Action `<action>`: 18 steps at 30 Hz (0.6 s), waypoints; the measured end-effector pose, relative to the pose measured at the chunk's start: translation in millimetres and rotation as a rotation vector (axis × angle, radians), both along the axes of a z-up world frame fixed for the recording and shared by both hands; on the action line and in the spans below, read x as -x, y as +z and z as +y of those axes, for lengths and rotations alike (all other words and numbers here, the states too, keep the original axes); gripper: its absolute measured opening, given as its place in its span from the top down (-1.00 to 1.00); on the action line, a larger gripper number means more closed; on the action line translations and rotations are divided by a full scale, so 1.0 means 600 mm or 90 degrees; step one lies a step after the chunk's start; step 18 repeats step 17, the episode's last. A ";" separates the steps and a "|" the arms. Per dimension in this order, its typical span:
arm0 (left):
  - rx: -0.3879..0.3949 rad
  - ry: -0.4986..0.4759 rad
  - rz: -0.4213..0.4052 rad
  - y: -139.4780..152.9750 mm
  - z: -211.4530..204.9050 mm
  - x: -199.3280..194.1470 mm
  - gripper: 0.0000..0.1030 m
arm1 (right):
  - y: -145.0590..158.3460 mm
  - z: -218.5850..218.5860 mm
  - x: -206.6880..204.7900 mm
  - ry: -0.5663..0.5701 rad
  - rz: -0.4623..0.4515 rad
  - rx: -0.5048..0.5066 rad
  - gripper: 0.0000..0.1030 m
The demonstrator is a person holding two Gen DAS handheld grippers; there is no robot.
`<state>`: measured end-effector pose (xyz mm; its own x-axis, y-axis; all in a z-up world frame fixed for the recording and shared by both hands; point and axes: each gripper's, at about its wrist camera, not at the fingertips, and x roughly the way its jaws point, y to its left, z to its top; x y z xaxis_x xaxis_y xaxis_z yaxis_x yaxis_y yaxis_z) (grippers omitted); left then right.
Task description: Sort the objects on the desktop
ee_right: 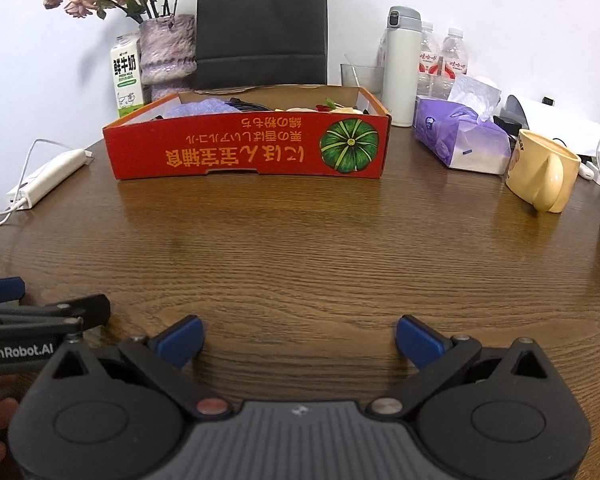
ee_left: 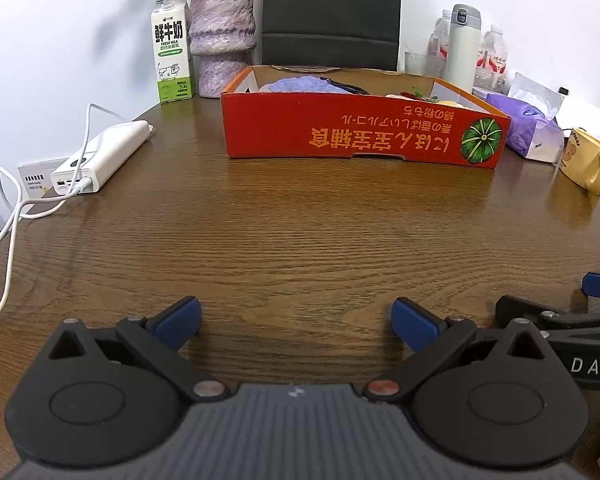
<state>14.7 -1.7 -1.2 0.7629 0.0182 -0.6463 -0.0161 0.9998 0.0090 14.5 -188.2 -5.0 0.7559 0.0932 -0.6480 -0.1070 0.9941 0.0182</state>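
Note:
A red cardboard box [ee_left: 360, 136] [ee_right: 248, 152] with a pumpkin picture stands at the far middle of the brown wooden table [ee_left: 284, 232] [ee_right: 300, 248]. A blue cloth [ee_left: 304, 85] [ee_right: 198, 107], a dark cable and some pale items lie inside it. My left gripper [ee_left: 296, 320] hovers open over bare wood near the front edge. My right gripper [ee_right: 299, 340] is open too, beside it, nothing between its fingers. Each gripper's side shows in the other's view.
Milk carton [ee_left: 171, 52] [ee_right: 127, 76] and purple vase [ee_left: 222, 36] [ee_right: 166, 50] stand back left, a black bag [ee_right: 262, 24] behind the box. White power bank [ee_left: 102, 156] with cable lies left. Thermos [ee_right: 400, 68], bottles, tissue pack [ee_right: 460, 140], yellow mug [ee_right: 544, 170] stand right.

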 end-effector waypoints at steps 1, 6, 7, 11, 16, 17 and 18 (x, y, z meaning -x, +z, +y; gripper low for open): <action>0.000 0.001 0.000 0.000 0.000 0.000 -1.00 | 0.000 0.001 0.000 -0.001 0.000 0.000 -1.00; -0.001 0.004 0.000 0.000 0.000 -0.001 -1.00 | 0.000 0.002 0.000 -0.003 0.000 0.000 -1.00; 0.000 0.004 0.000 0.000 0.000 -0.001 -1.00 | 0.000 0.002 0.000 -0.003 0.000 0.000 -1.00; 0.000 0.004 0.000 0.000 0.000 -0.001 -1.00 | -0.001 0.002 0.000 -0.003 0.000 0.000 -1.00; 0.000 0.002 0.000 0.000 0.000 -0.001 -1.00 | -0.001 0.002 0.000 -0.003 0.000 0.000 -1.00; 0.000 0.003 0.000 0.000 0.000 -0.001 -1.00 | -0.001 0.002 0.000 -0.003 -0.001 0.000 -1.00; 0.000 0.003 0.000 0.000 0.000 -0.001 -1.00 | -0.001 0.002 0.000 -0.003 -0.001 0.000 -1.00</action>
